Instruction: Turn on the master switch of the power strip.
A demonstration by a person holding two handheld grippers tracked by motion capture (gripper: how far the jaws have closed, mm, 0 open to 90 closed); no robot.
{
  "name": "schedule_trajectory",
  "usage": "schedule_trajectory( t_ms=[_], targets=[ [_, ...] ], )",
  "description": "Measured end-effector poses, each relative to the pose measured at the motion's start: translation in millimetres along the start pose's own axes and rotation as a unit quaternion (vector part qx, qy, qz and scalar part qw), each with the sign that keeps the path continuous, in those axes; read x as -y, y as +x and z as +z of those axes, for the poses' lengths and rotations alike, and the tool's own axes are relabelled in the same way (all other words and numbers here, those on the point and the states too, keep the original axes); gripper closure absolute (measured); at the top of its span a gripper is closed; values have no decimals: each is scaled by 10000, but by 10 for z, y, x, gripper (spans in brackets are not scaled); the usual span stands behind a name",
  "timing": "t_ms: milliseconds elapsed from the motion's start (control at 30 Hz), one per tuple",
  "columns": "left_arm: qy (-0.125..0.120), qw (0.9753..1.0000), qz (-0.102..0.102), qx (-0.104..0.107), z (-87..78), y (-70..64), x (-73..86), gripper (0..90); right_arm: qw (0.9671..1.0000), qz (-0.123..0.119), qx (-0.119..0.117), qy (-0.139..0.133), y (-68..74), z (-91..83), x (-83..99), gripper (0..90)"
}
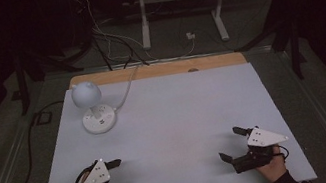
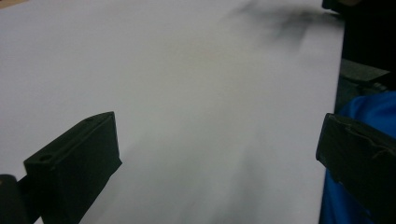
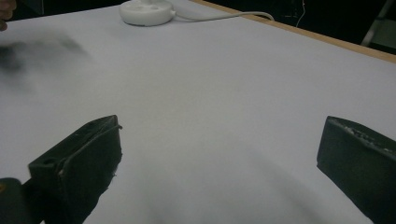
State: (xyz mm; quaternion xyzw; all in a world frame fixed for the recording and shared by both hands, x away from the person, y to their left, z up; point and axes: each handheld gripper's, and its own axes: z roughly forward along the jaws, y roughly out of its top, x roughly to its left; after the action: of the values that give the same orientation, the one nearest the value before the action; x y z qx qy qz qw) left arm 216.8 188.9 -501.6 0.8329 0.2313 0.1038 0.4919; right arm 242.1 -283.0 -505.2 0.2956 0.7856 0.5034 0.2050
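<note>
A: High view, item one?
B: Left gripper, near the desk's front-left corner. Jaws spread wide, nothing between them. Grey three-cornered plate on top; a dark sleeve enters from the front edge.

A: Item two?
B: Right gripper, near the front-right corner, well apart from the left one. Jaws likewise wide apart, nothing held. A hand grips it from the front edge.

A: Item three?
B: White lamp, standing near the rear-left corner: round base on the desk surface, globe-shaped head above it. White cable runs from the base over the rear edge. Well apart from both grippers; the left one is nearer to it.

A: Left gripper view?
B: Own two black jaws at the bottom, one far left, one far right, bare white desk between them. Nothing gripped. Blue cloth past the desk's edge at the right; what it belongs to, cannot tell. A dark blur lies at the top right, too smeared to identify.

A: Right gripper view?
B: Own jaws set equally wide, bare desk surface between them, nothing gripped. Lamp base at the top left, cable trailing right toward the wooden edge strip. Dark blurred patch at the left edge, unidentifiable.
</note>
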Motion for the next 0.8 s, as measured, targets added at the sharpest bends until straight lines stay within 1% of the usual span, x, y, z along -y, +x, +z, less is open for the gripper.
schedule_trajectory(
  t_ms=[33, 133, 200, 233, 333, 367, 433, 567, 600, 667, 800],
  targets=[
    [14, 9999, 7, 116, 1, -5, -31, 1, 10000, -1, -1, -3, 3, 0, -1, 0],
    [31, 9999, 58, 129, -4, -15, -72, 1, 10000, -15, -11, -13, 9, -3, -6, 0],
    [32, 9998, 115, 135, -14, -13, -138, 1, 10000, -20, -17, -70, 21, -11, -20, 0],
    [32, 9998, 115, 135, -14, -13, -138, 1, 10000, -20, -17, -70, 21, -11, -20, 0],
    [-51, 9997, 83, 208, -27, 27, -221, 1, 9999, -70, -12, -108, 31, -16, -30, 0],
    [-51, 9997, 83, 208, -27, 27, -221, 1, 9999, -64, -23, -115, 32, -18, -31, 0],
    [-41, 9998, 126, 172, -20, 54, -280, 1, 9999, -48, -19, -123, 32, -22, -32, 0],
    [-46, 9997, 146, 167, -14, 80, -337, 1, 9999, -65, -7, -150, 31, -32, -35, 0],
    [-108, 9998, 144, 122, -13, 99, -375, 1, 9999, -56, -13, -155, 30, -35, -35, 0],
    [-156, 9998, 138, 80, -13, 123, -413, 1, 9998, -45, -2, -168, 30, -39, -37, 0],
    [-203, 9997, 108, 3, -13, 193, -481, 1, 9998, -62, 1, -177, 34, -42, -41, 0]
  ],
)
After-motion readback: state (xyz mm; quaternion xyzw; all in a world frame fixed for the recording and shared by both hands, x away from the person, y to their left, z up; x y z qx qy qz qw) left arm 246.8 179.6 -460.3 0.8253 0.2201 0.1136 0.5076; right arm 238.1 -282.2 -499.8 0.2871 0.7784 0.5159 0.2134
